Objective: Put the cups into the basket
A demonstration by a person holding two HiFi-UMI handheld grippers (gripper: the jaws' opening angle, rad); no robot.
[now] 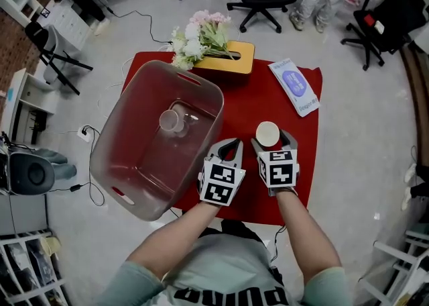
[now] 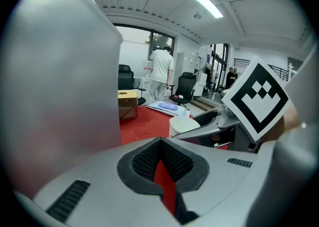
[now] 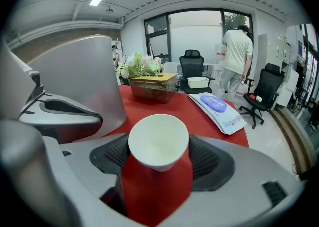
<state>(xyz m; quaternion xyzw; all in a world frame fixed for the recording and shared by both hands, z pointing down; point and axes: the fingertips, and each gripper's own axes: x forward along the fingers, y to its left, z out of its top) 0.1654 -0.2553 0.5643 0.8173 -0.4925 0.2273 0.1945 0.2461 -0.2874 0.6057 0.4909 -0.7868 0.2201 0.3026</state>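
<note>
Between the wide-open jaws of the right gripper (image 1: 269, 137) the paper cup (image 3: 158, 141) stands upright on the red cloth (image 1: 248, 96), ungripped, so it should probably close squarely on the cup's wall, then carry it leftward past the shut, empty left gripper (image 1: 228, 143) into the basket (image 1: 144, 164).

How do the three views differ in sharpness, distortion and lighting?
Head view: evenly lit, sharp, edges bowed. Left gripper view: strong fisheye with black corners; the basket looms as a soft grey blur. Right gripper view: same fisheye; the cup is crisp, its white inside nearly featureless.
</note>
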